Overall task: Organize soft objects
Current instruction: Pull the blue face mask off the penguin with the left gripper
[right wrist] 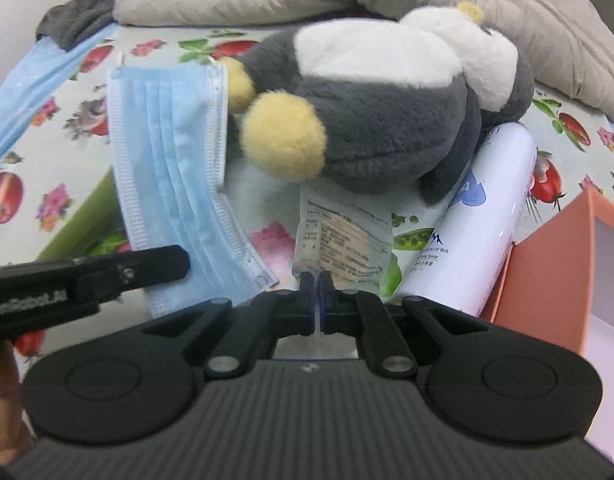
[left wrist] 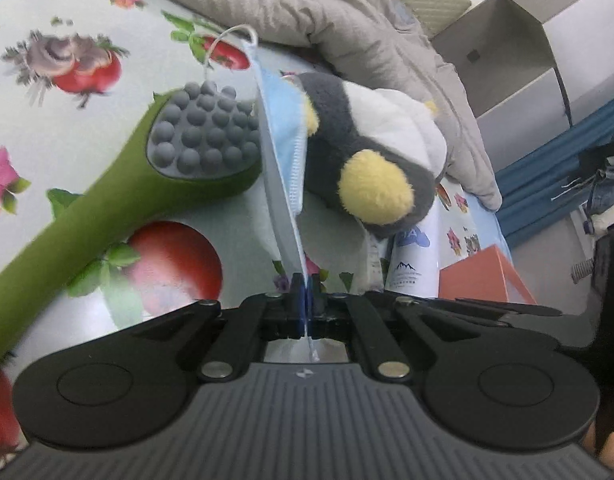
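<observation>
Plush penguin (right wrist: 387,112), frame centre, lies on the fruit-print sheet (left wrist: 67,8). Blue face mask (right wrist: 175,152), left of it, edge pinched in left claw (left wrist: 305,280). Clear packet (right wrist: 339,240), lower centre, pinched by right claw (right wrist: 316,280). Lift both slowly, keeping the plush undisturbed.

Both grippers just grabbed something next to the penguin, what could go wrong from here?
1. The left gripper pinches only a thin edge of the blue face mask; it may slip free.
2. The right gripper holds a clear packet whose far end lies under the plush penguin; pulling could drag or tip the penguin onto the white bottle.
</observation>
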Motion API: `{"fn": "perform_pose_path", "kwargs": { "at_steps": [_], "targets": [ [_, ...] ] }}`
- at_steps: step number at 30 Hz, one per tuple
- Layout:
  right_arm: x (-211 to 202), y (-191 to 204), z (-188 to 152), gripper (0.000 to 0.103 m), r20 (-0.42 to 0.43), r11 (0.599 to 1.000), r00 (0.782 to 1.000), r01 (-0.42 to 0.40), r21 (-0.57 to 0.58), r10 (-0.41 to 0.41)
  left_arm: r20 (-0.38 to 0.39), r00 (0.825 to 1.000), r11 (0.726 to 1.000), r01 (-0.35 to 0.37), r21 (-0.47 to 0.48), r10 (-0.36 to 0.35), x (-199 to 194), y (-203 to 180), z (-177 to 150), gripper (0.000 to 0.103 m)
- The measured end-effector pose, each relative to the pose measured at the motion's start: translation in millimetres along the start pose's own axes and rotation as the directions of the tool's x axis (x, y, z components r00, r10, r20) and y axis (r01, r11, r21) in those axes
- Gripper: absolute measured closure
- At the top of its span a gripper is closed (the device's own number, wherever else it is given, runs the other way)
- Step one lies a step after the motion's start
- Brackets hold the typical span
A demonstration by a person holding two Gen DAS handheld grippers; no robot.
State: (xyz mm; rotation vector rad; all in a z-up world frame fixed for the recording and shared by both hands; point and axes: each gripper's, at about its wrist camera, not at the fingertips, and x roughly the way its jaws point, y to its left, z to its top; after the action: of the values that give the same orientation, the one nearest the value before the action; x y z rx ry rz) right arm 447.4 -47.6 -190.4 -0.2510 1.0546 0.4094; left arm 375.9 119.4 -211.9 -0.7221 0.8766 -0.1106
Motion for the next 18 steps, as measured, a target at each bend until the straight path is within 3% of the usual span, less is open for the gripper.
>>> {"fn": "perform_pose_path", "kwargs": {
  "at_steps": [10,18],
  "targets": [
    [-49.8,26.9,-37.5,0.097,0.037,1.0,0.999,-0.005,-0.023,0.006,0.005,1.0,0.999,0.02,0.026,-0.02,-47.6,-3.0,-28.2,0.102],
    [-77.4,38.2,-70.6,0.097,0.057,1.0,0.998,-0.018,0.012,0.017,-0.005,0.999,0.999,0.038,0.035,-0.038,-80.5,0.3,-68.5,0.102]
  ]
}}
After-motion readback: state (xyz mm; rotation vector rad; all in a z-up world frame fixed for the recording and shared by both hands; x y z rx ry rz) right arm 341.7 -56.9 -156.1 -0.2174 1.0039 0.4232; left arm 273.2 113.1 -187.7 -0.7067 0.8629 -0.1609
